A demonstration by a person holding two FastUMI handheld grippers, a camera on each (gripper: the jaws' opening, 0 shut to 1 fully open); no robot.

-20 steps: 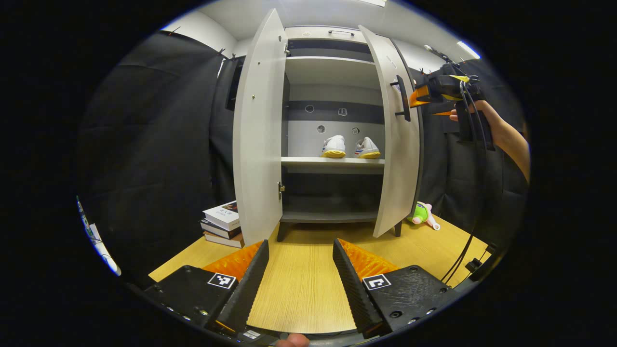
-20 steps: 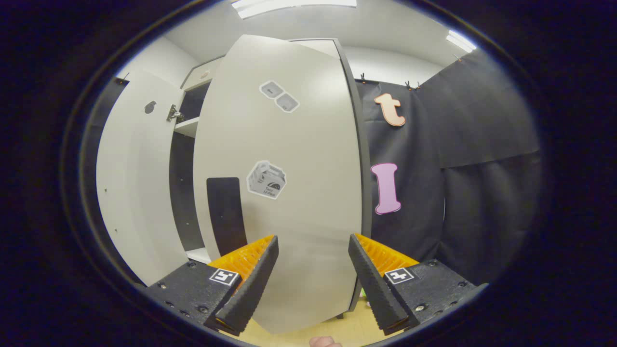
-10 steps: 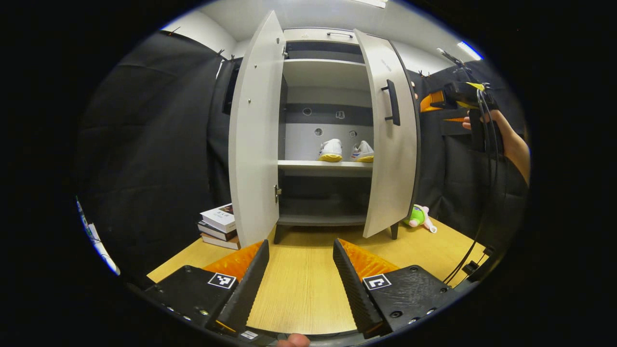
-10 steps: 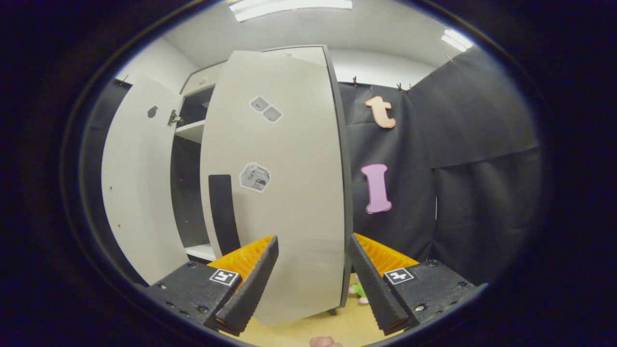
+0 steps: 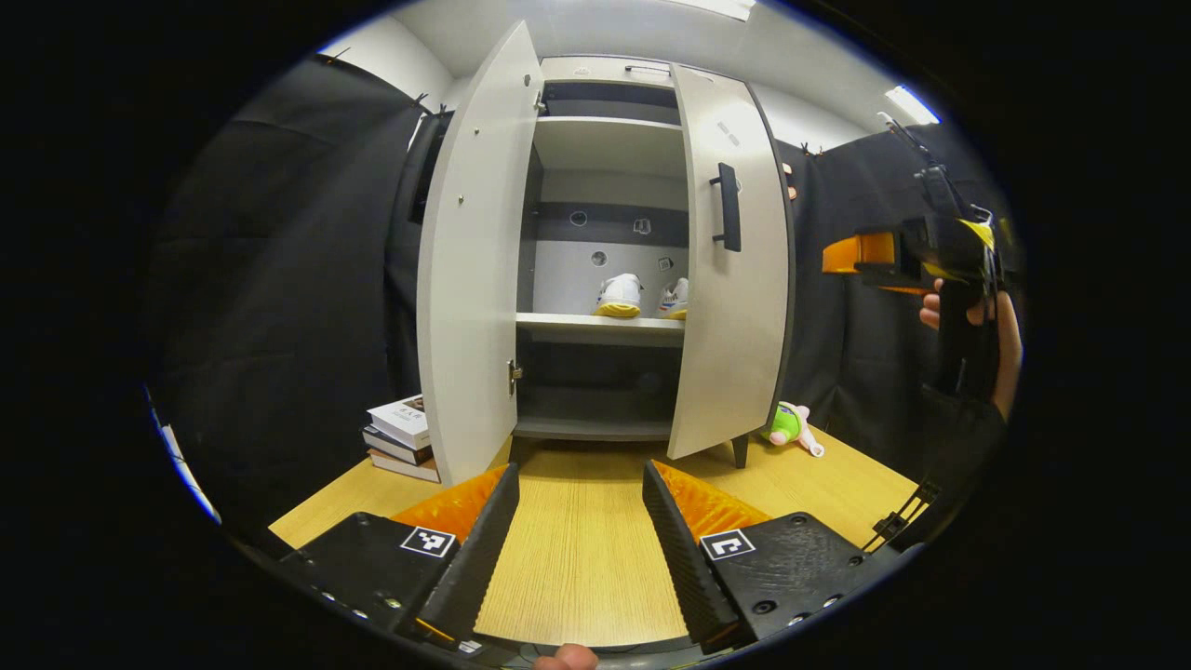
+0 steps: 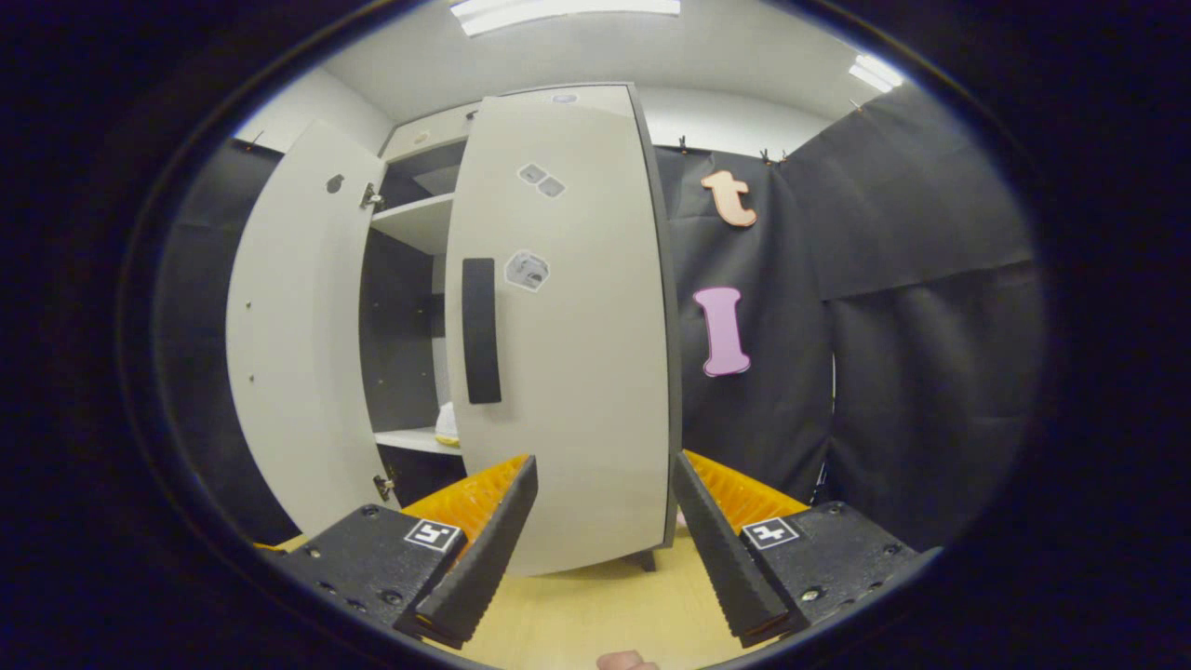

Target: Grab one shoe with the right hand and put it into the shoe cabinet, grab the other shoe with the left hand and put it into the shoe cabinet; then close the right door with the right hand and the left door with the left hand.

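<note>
Black cloth draped the booth's walls, clipped along the top beneath a white ceiling lit by strip lights. A pale wooden floor carried a stack of books and a green plush toy.

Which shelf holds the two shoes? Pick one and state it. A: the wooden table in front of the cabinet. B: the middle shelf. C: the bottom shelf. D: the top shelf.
B: in the left gripper view both shoes sit side by side on the middle shelf of the shoe cabinet, one partly hidden behind the right door.
</note>
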